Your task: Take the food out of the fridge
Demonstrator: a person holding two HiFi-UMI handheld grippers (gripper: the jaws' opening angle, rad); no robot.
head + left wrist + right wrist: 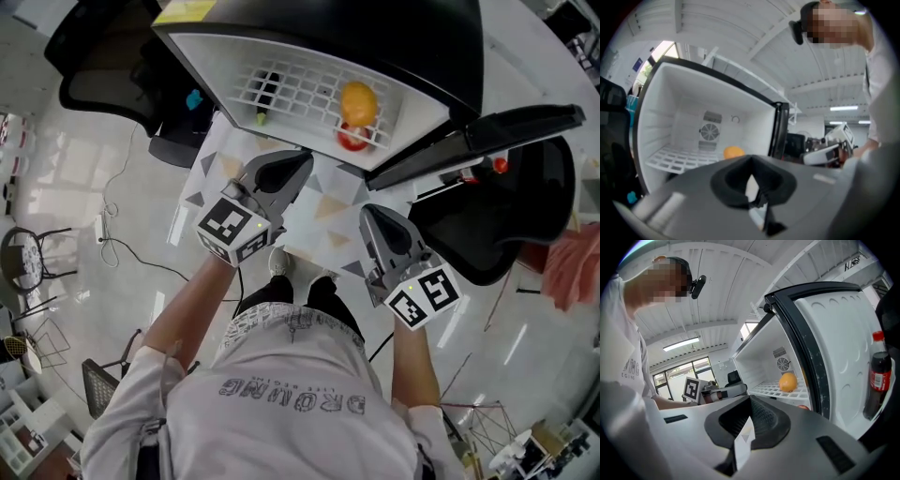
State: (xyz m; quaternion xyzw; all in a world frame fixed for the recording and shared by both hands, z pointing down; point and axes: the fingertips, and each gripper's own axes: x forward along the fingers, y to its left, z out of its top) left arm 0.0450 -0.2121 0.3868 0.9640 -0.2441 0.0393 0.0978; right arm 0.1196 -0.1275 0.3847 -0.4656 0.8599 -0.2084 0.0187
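The left tool [298, 165] is holding its jaws pressed together on nothing, and the right tool [370, 214] is doing likewise. Both are hovering over the patterned worktop [323, 208], pointing at the open fridge [417, 108]. The orange [358, 101] is sitting toward the right edge of the wire shelf [300, 89], with a red item [349, 141] showing just in front of it. A red-capped bottle [879, 380] is standing in the door [843, 333].

One fridge [412, 108], one orange [358, 101] and one red item [352, 139] inside it, one bottle [879, 376] in its door [843, 333], two tongs before it, left tongs [303, 160], right tongs [368, 215].
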